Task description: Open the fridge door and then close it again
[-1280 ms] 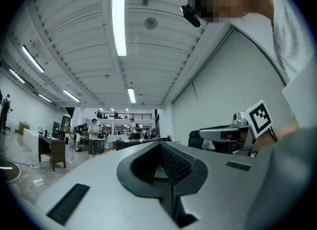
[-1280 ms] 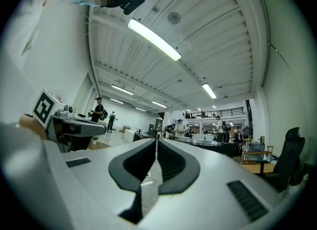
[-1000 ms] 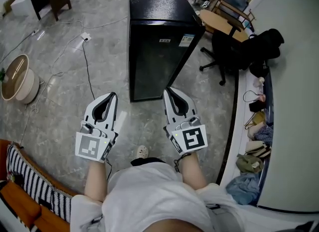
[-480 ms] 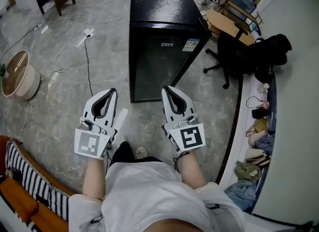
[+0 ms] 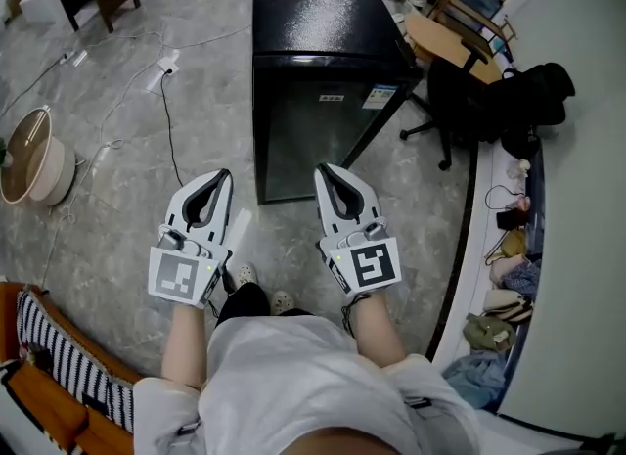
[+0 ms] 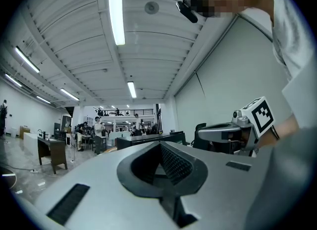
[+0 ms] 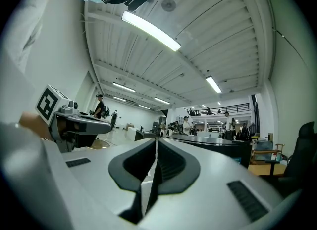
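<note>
Fridge (image 5: 323, 81) sits on the floor at the far centre, small black unit, front with stickers facing the person, door looks closed. Task not started, nothing touching it

Left gripper (image 5: 223, 175) is held near, left of centre, pointing at the fridge and well apart from it. Jaws are clenched together with nothing between them, and the left gripper view confirms that. Right gripper (image 5: 321, 168) is beside it at the right, just short of the fridge's near bottom edge in the head view. Its jaws are also pressed together and empty, as seen in the right gripper view

Risks from here:
- both jaws are clenched, so neither can take the door edge unless it opens first; pushing in closed would only bump or scrape the front
- no handle visible and I can't tell the hinge side, so a pull on the wrong edge would drag the whole fridge instead of opening it
- light fridge on smooth floor, so a hard pull may slide or tip it
- office chair (image 5: 445, 101) is just right of the fridge and could block the door swing
- cable (image 5: 172, 125) on the floor left of the fridge is a snag hazard for feet
</note>
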Demonstrator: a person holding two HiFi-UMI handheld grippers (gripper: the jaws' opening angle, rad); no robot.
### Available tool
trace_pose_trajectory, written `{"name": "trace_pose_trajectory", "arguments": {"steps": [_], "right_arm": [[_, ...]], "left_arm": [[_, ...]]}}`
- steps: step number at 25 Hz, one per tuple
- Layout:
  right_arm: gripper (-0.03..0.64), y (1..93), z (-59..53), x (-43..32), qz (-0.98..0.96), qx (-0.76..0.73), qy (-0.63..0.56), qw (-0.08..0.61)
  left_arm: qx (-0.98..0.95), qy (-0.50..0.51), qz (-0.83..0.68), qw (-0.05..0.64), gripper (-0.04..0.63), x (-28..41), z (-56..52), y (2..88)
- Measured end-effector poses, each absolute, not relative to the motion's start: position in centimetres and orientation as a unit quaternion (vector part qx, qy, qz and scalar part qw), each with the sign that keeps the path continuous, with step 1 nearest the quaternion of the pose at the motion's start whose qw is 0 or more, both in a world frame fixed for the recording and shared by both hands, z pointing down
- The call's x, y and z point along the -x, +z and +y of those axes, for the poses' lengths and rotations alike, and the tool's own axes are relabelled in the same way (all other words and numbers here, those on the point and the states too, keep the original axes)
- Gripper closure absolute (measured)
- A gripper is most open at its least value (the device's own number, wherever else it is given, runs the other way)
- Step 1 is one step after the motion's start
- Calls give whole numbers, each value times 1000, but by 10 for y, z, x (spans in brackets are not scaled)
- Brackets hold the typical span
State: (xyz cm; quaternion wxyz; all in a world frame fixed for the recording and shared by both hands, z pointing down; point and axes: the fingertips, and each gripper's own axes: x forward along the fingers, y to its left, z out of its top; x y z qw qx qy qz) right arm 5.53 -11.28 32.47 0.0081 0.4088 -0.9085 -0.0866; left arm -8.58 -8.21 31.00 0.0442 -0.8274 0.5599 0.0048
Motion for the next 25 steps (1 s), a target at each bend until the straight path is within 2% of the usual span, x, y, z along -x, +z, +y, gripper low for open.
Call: {"name": "trace_pose_trajectory", "arguments": {"steps": [9,25], "right_arm": [[592,336,-161,-36,-900,-430,-73,21],[592,408,-218,-34,-872,-483,6,80]], "left_arm": [[845,-39,533,16,581,106,-127,339],[849,-41,526,-27,581,132,-198,389]]}}
